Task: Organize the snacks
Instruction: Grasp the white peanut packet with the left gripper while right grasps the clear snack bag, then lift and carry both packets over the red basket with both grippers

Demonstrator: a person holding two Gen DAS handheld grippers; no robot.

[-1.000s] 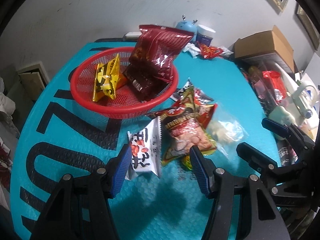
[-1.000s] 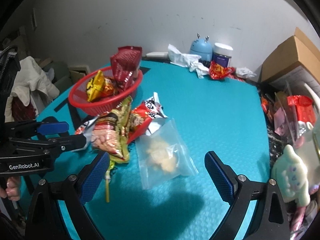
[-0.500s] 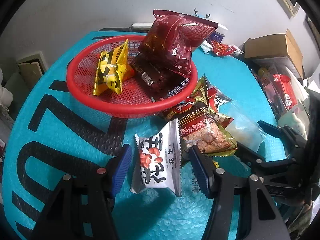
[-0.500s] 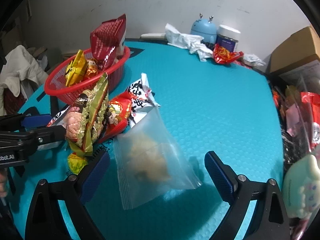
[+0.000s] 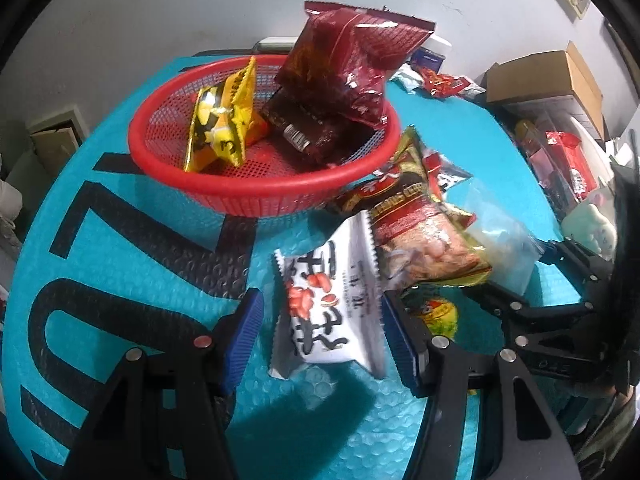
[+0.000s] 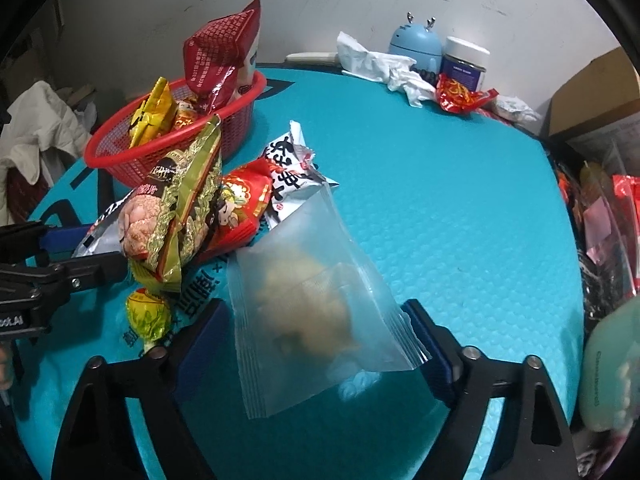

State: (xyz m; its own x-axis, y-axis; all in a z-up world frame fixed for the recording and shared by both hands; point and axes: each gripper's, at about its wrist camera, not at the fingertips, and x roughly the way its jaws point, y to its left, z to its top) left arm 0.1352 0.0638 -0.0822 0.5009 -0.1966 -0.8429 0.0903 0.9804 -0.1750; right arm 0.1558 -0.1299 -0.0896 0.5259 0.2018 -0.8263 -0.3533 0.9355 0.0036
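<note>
A red basket (image 5: 256, 196) on the teal mat holds a yellow packet (image 5: 224, 120) and dark red bags (image 5: 348, 52). My left gripper (image 5: 320, 320) is open, its blue pads on either side of a white peanut packet (image 5: 332, 304) lying on the mat. A gold-and-red snack bag (image 5: 420, 232) lies just right of it. My right gripper (image 6: 320, 328) is open around a clear zip bag (image 6: 312, 300) of pale snacks. The basket (image 6: 120, 160) shows at the left of the right wrist view, with the snack pile (image 6: 200, 208) in front of it.
A blue gadget (image 6: 416, 46), a jar (image 6: 466, 62), crumpled tissue (image 6: 380, 64) and a red wrapper (image 6: 460, 96) sit at the far edge. A cardboard box (image 5: 548, 76) and clutter line the right side. A pale green plush (image 6: 612, 372) is by the right gripper.
Both grippers have moved forward and down: the left now straddles the white peanut packet, the right now straddles the clear zip bag. Both stay open.
</note>
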